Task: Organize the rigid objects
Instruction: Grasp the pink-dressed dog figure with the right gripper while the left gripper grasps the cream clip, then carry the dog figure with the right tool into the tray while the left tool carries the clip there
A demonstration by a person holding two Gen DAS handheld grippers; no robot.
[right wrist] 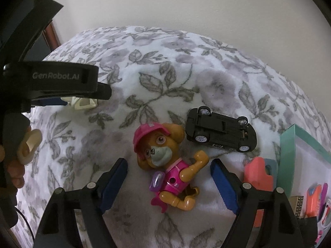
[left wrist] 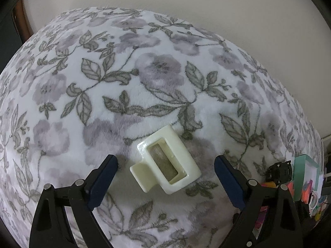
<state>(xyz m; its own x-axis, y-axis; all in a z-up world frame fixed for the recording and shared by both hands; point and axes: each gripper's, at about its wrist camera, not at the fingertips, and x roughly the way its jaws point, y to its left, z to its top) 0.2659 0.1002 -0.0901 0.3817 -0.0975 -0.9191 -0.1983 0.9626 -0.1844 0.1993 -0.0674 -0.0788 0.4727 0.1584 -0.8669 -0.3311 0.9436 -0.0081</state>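
Two grippers spread apart over floral blanket (left wrist: 144,72), left gripper (left wrist: 166,163) straddling cream clip (left wrist: 165,161), right gripper (right wrist: 168,166) straddling pup figure (right wrist: 165,165), upturned black car (right wrist: 221,130) at two o'clock, possibly a teal box (right wrist: 289,155) at three.

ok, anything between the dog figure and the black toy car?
No: right wrist view shows only bare floral blanket between dog figure and black toy car.

Soft, even daylight is falling across my floral fleece blanket (left wrist: 99,124) — nothing is glaring. Faint shadows are pooling under the cream hair claw clip (left wrist: 165,163) and the pup figure (right wrist: 165,165). Both fisheye views are bulging the blanket into a dome, with dark vignetting creeping in at the corners — edges are smearing slightly.
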